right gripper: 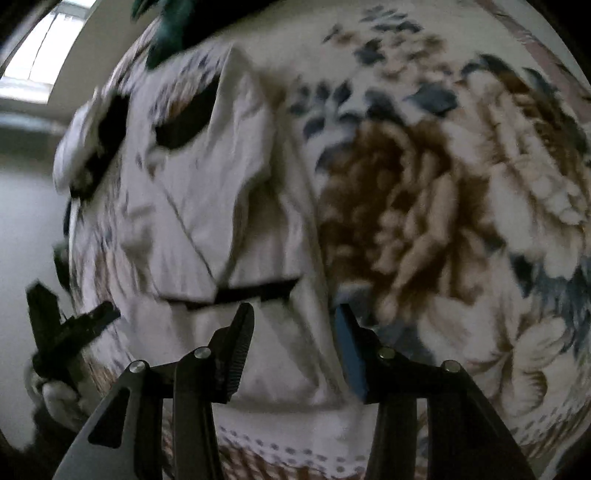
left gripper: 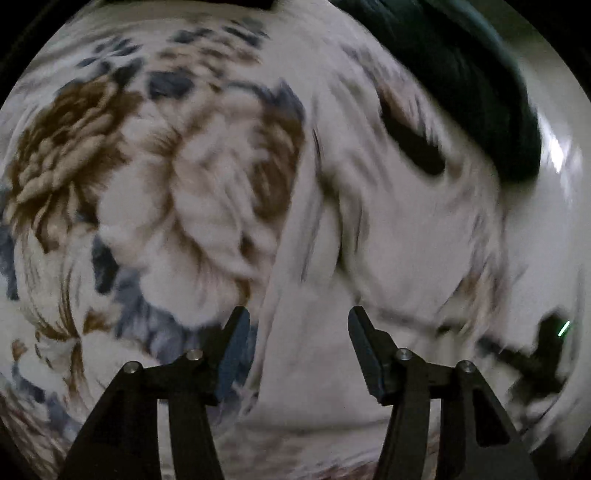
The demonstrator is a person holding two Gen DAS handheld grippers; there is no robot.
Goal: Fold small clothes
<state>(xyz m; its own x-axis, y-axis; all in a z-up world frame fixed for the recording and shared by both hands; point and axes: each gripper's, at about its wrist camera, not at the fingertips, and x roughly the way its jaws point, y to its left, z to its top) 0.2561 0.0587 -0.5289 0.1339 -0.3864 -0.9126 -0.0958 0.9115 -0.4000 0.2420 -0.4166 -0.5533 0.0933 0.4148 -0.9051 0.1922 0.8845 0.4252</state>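
A small white garment with black patches [left gripper: 388,229] lies on a floral blanket [left gripper: 110,177]. My left gripper [left gripper: 297,325] is open, its jaws standing over the garment's near edge. In the right wrist view the same white garment [right gripper: 207,206] lies partly folded, with a black strip across its lower fold. My right gripper [right gripper: 293,321] is open above the garment's near right edge, with nothing between the fingers. The left gripper [right gripper: 70,328] shows at the far left of that view. Both views are motion-blurred.
A dark green cloth [left gripper: 469,85] lies beyond the garment, also seen at the top of the right wrist view [right gripper: 166,26]. The floral blanket [right gripper: 443,206] covers the surface. A bright window [right gripper: 40,62] is at the upper left.
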